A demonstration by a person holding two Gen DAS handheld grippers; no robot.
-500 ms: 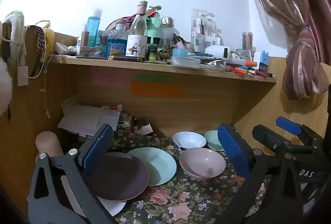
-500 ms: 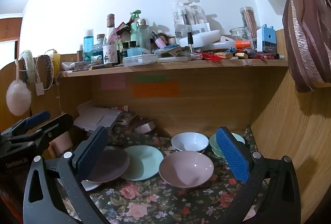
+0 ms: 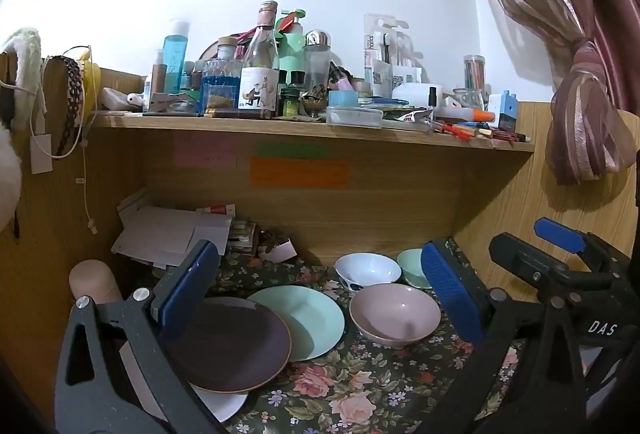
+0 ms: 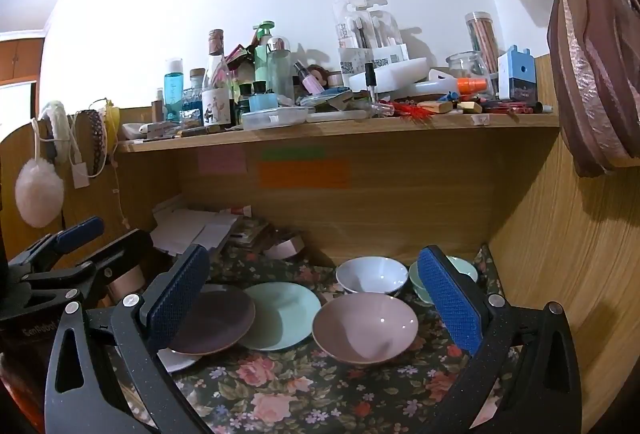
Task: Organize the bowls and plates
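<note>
On the floral cloth [image 3: 360,390] lie a dark purple plate [image 3: 232,346] resting on a white plate [image 3: 220,404], a mint green plate [image 3: 308,318], a pink bowl [image 3: 394,314], a white bowl [image 3: 368,270] and a small mint bowl [image 3: 412,266]. My left gripper [image 3: 320,298] is open and empty above the plates. My right gripper [image 4: 312,298] is open and empty above the pink bowl [image 4: 364,326]. The right wrist view also shows the purple plate [image 4: 216,318], green plate [image 4: 280,314], white bowl [image 4: 370,274] and mint bowl [image 4: 464,268].
A wooden shelf [image 3: 312,131] crowded with bottles and boxes hangs over the nook. Papers [image 3: 168,234] are piled at the back left. A pink cylinder [image 3: 92,282] stands at the left. Wooden walls close both sides. A curtain [image 3: 580,113] hangs at right.
</note>
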